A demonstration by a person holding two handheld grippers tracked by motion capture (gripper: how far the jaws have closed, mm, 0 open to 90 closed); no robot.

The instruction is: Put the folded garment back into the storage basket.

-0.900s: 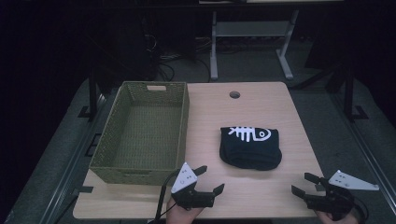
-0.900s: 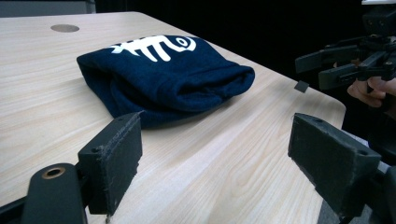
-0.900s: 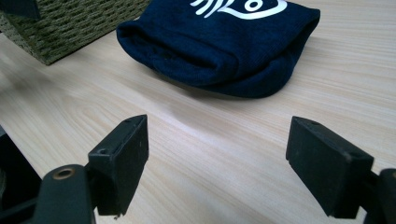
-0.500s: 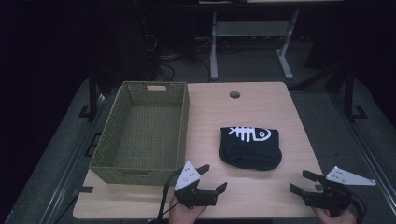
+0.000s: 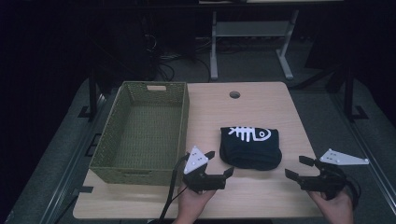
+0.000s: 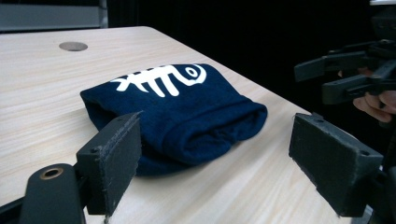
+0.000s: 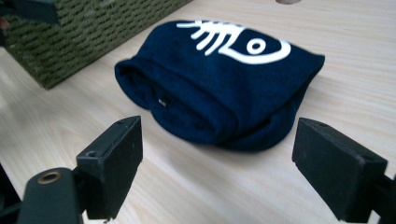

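- Jaws of both the left gripper and right gripper stand spread, pinching nothing (pads bare).
- Between them, just beyond, lies the folded navy cloth with a white fish-skeleton print on the pale wooden table.
- Farther left sits the green woven basket.

the room is very dark in the high view, but the surface looks bright. in both gripper views the near fingers look a bit fuzzy, with soft shadows.
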